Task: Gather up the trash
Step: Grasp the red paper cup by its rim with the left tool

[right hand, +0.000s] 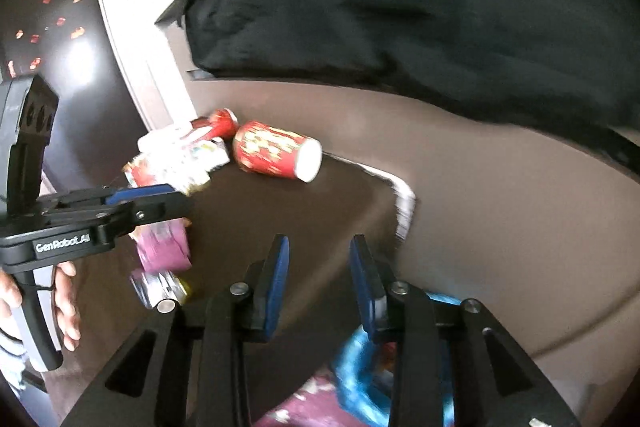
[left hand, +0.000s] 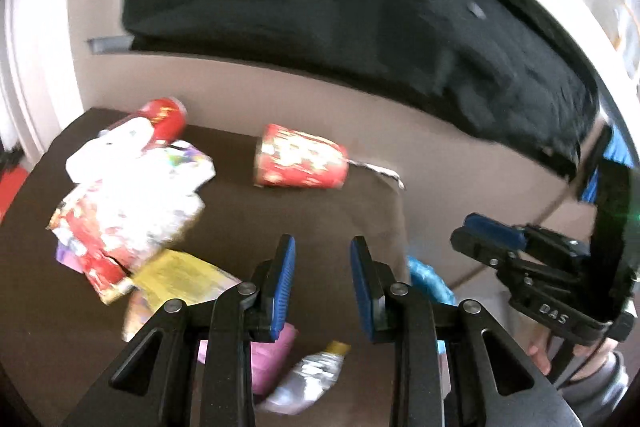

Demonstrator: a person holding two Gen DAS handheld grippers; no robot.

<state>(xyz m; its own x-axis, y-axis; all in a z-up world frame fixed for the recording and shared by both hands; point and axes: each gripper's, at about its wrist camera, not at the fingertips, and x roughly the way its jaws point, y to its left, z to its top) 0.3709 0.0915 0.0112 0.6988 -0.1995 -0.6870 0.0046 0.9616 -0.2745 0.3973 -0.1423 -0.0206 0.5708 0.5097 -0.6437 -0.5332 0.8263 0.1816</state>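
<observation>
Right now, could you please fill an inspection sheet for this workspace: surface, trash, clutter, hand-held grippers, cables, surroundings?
Surface: dark brown table, partly covered.
Job's things: red paper cup lying on its side; red can; pile of snack wrappers; crushed plastic bottle; blue trash bag at the table's edge.
Clutter: nothing seen besides the trash.
Grippers: left hand-held gripper open, empty; right hand-held gripper open, empty.
Cables: nothing seen.
Surroundings: black blanket on a beige sofa.

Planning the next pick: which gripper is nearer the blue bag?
Right. The right gripper hangs just above the blue bag; the left gripper is off to its side, over the table.
</observation>
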